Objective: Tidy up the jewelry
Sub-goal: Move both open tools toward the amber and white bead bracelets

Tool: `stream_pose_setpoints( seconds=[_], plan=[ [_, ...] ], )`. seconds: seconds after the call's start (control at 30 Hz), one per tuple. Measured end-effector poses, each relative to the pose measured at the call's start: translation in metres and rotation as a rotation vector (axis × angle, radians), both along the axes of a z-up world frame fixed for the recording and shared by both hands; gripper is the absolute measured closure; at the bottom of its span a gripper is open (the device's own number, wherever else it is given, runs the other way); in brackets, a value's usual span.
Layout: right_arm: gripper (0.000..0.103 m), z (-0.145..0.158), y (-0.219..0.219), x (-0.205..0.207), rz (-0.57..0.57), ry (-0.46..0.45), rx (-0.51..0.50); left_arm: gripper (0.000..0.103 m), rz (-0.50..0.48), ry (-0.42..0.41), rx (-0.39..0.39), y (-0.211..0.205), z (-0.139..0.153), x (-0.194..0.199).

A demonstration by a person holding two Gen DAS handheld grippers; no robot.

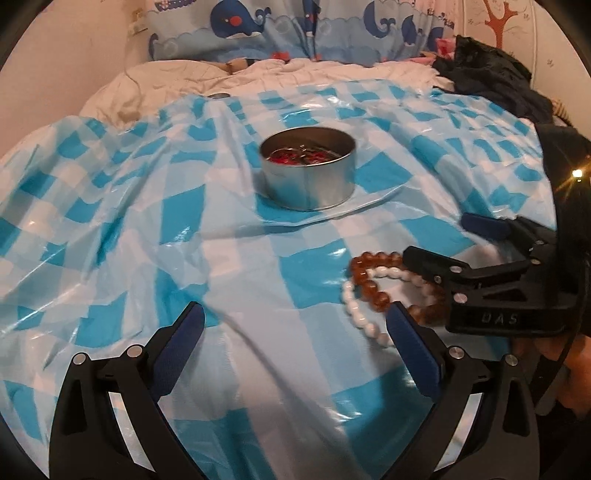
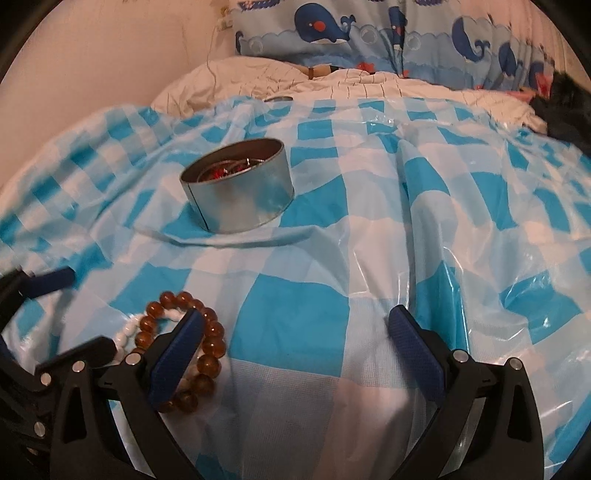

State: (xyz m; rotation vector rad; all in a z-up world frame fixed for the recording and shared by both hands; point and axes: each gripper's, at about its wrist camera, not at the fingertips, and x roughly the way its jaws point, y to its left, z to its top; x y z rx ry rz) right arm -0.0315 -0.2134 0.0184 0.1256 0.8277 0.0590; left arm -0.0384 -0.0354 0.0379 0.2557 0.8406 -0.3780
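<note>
A round silver tin (image 1: 308,170) with red jewelry inside stands on the blue-and-white checked plastic sheet (image 1: 147,229); it also shows in the right wrist view (image 2: 240,192). An amber bead bracelet (image 1: 373,280) and a white bead bracelet (image 1: 356,308) lie overlapping on the sheet. My left gripper (image 1: 295,325) is open and empty, its right finger beside the bracelets. My right gripper (image 2: 295,328) is open, its left finger resting over the amber bracelet (image 2: 210,347) and white bracelet (image 2: 127,330). The right gripper (image 1: 439,240) enters the left wrist view from the right.
White bedding (image 1: 258,77) and a whale-print pillow (image 1: 295,29) lie beyond the sheet. Dark clothing (image 1: 491,77) is piled at the far right. A wall (image 2: 92,55) runs along the left.
</note>
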Motion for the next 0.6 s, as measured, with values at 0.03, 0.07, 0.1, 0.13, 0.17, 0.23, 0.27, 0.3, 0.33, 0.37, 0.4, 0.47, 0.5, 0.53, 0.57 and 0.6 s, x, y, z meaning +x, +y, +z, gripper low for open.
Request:
stream_pose_setpoints(
  seconds=[0.03, 0.07, 0.1, 0.13, 0.17, 0.23, 0.27, 0.3, 0.33, 0.37, 0.4, 0.47, 0.5, 0.53, 0.57, 0.6],
  plan=[
    [0.007, -0.001, 0.002, 0.001, 0.001, 0.01, -0.021, 0.008, 0.005, 0.005, 0.008, 0.0, -0.002, 0.001],
    [0.007, -0.001, 0.003, 0.001, 0.002, 0.014, -0.031, 0.008, 0.007, 0.009, 0.007, 0.001, -0.003, 0.002],
    [0.007, -0.002, 0.005, 0.002, 0.004, 0.018, -0.049, 0.008, 0.008, 0.014, -0.001, 0.001, -0.004, 0.002],
    [0.007, -0.002, 0.007, 0.002, 0.008, 0.02, -0.061, 0.008, 0.009, 0.016, -0.002, 0.001, -0.005, 0.003],
    [0.007, -0.003, 0.007, 0.002, 0.009, 0.024, -0.067, 0.008, 0.008, 0.016, 0.001, 0.0, -0.005, 0.003],
    [0.007, -0.004, 0.009, 0.004, 0.015, 0.038, -0.091, 0.008, 0.007, 0.011, 0.012, -0.002, -0.007, 0.003],
    [0.007, -0.003, 0.009, 0.004, 0.009, 0.038, -0.101, 0.008, 0.007, 0.005, 0.023, -0.004, -0.008, 0.004],
    [0.007, -0.002, 0.006, 0.003, -0.04, 0.028, -0.126, 0.008, 0.005, -0.006, 0.038, -0.006, -0.009, 0.004],
    [0.007, 0.0, 0.003, 0.001, -0.09, 0.013, -0.14, 0.008, 0.005, -0.019, 0.055, -0.007, -0.01, 0.004],
    [0.007, 0.002, -0.003, -0.003, -0.141, -0.008, -0.135, 0.008, 0.01, -0.041, 0.086, -0.008, -0.01, 0.004],
    [0.007, 0.003, -0.005, -0.005, -0.15, -0.019, -0.122, 0.008, 0.015, -0.056, 0.103, -0.008, -0.009, 0.005],
    [0.007, 0.006, -0.007, -0.011, -0.138, -0.047, -0.104, 0.008, 0.039, -0.071, 0.121, -0.004, -0.006, 0.008],
    [0.007, 0.008, -0.007, -0.014, -0.132, -0.065, -0.096, 0.008, 0.058, -0.079, 0.124, -0.001, -0.003, 0.01],
    [0.007, 0.01, -0.008, -0.018, -0.121, -0.086, -0.085, 0.008, 0.069, -0.087, 0.128, 0.0, -0.002, 0.011],
    [0.007, 0.012, -0.007, -0.022, -0.095, -0.112, -0.068, 0.008, 0.076, -0.093, 0.127, 0.001, 0.0, 0.011],
    [0.007, 0.013, -0.005, -0.023, -0.073, -0.122, -0.062, 0.008, 0.075, -0.094, 0.113, 0.002, 0.002, 0.012]
  ],
)
